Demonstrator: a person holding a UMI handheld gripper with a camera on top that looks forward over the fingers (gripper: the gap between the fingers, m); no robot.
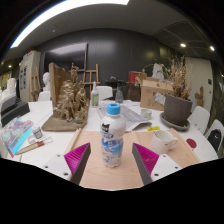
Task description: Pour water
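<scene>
Gripper view: clear plastic bottle (112, 137) between open gripper (112, 160)

One water bottle (112, 136), one white bowl (163, 141), one dark plant pot (178, 108), one wooden sculpture (70, 102).

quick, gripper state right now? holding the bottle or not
gripper: jaws open, holding nothing; the water bottle stands between them on the table, gap at either side.

A bottle (112, 136) stands upright on the counter (60, 118) between the fingers of the hand-held gripper (112, 162), with a bowl (163, 140) to its right, a wooden model (68, 103) behind-left, and a pot (177, 109) behind-right.
</scene>
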